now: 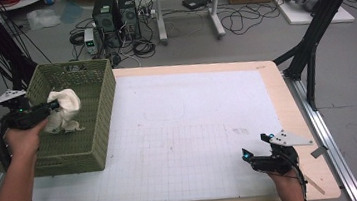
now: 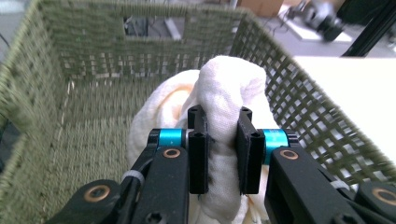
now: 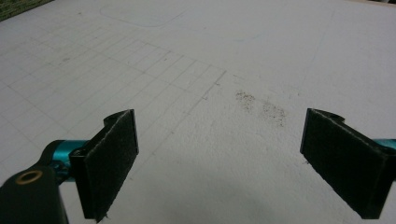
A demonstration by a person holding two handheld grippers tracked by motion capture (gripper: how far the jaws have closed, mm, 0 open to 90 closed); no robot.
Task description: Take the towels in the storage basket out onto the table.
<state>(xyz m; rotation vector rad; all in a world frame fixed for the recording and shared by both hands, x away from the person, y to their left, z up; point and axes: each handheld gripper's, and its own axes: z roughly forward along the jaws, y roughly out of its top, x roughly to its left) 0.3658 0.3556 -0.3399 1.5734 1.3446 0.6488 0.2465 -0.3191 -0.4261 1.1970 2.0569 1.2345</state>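
Clamped on a fold of white cloth (image 2: 224,112), the jaws of the left gripper (image 2: 223,148) squeeze the fabric into a narrow ridge between their black pads (image 2: 198,154). More of the cloth bulges above the pads and hangs below them, with the rest bunched to the left inside the green woven basket (image 2: 74,84). From the high view, the left gripper (image 1: 52,107) reaches over the basket's (image 1: 99,124) near left wall, and the cloth (image 1: 64,111) sits partly raised off the basket floor, its lower end trailing down onto it. The basket stands at the table's (image 1: 298,113) left edge, on the white gridded mat (image 1: 184,130).

Right gripper (image 1: 253,154) rests at the near right corner of the mat, well apart from the basket. Its jaws stand wide apart, with nothing between the pads (image 3: 112,158) but bare mat (image 3: 215,140) and a small speckled smudge (image 3: 261,107).
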